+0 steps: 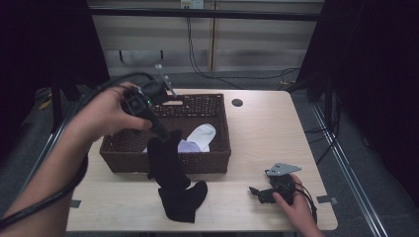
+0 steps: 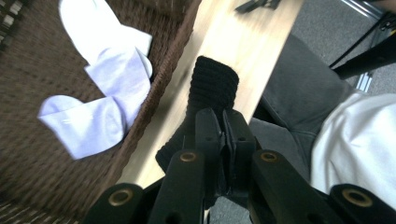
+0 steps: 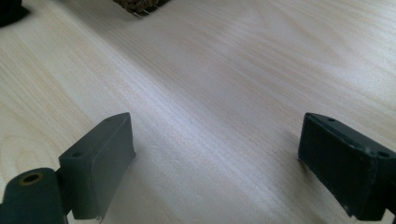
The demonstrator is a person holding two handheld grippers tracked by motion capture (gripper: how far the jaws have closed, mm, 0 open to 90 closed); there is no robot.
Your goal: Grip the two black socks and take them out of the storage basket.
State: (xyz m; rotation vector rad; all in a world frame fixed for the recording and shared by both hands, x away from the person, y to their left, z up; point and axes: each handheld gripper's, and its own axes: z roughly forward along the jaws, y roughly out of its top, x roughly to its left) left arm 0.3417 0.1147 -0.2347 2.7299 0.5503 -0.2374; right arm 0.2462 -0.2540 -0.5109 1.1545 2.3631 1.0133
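Black sock pinched in the left gripper, right gripper idle on the table.

Black jaws of the left gripper (image 2: 223,128) are pressed together on the top of a black sock (image 1: 168,163), which hangs down in front of the wicker basket (image 1: 217,160); the sock's lower end lies crumpled on the wooden table (image 1: 267,128) just before the basket's near wall. Inside the basket lie white socks (image 2: 105,88). Well apart, near the table's front right edge, the right gripper (image 3: 215,154) rests low over bare wood in the person's right hand (image 1: 296,207), its jaws spread wide with nothing between them.
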